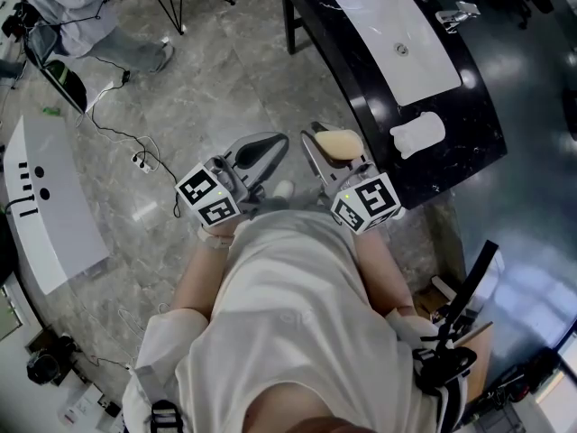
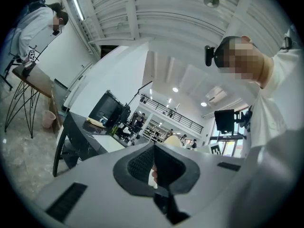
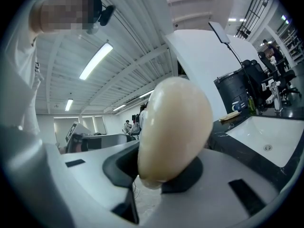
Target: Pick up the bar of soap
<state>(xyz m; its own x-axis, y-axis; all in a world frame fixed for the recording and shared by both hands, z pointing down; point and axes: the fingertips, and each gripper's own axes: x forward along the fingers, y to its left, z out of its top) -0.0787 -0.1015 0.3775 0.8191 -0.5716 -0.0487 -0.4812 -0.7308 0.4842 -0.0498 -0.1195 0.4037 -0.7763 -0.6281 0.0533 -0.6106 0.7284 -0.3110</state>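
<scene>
The bar of soap (image 1: 339,143) is a cream oval, and my right gripper (image 1: 332,156) is shut on it in front of my body, short of the black counter's near edge. In the right gripper view the soap (image 3: 173,122) stands up between the two dark pads (image 3: 121,167) and fills the middle of the picture, with the right gripper (image 3: 156,175) clamped on its lower end. My left gripper (image 1: 270,148) is held beside it, to the left, with its jaws together. In the left gripper view the left gripper (image 2: 154,167) holds nothing between its pads.
A black counter (image 1: 361,88) with a white sink (image 1: 401,30) and faucet (image 1: 457,13) runs ahead on the right, with a white object (image 1: 417,134) near its front end. A seated person (image 1: 81,16), a white panel (image 1: 45,206) and floor cables (image 1: 135,152) are on the left.
</scene>
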